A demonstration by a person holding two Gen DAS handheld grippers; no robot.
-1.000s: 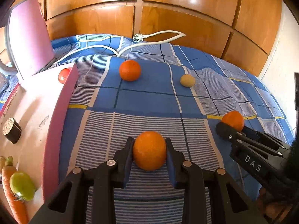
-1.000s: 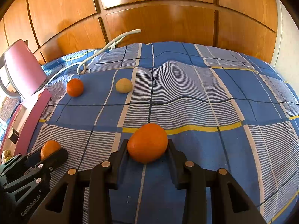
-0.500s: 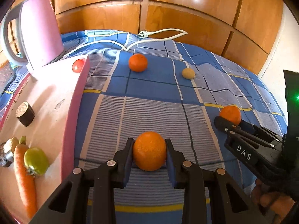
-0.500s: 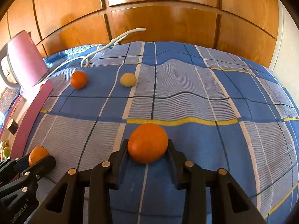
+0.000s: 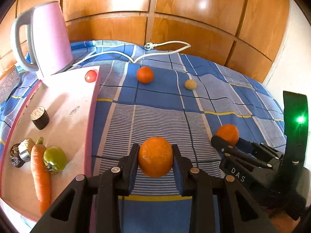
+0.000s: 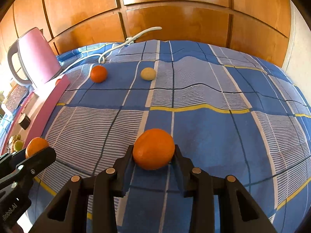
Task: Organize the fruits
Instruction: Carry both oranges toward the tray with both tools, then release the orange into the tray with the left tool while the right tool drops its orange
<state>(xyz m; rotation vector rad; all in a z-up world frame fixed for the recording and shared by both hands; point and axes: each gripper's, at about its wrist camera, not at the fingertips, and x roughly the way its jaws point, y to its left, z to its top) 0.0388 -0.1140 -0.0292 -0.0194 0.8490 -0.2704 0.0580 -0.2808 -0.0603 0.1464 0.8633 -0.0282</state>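
Observation:
My left gripper is shut on an orange and holds it above the blue checked cloth. My right gripper is shut on a second orange; it shows at the right of the left wrist view. A third orange and a small yellowish fruit lie far back on the cloth. A pink board at the left carries a carrot, a green tomato and a small red tomato.
A pink kettle stands at the back left with its white cord across the cloth. A brown cylinder and small dark items lie on the board. Wooden panels close the back.
Both grippers have lifted and drawn back with their oranges still held. The left view has swung so that more of the pink board and kettle shows.

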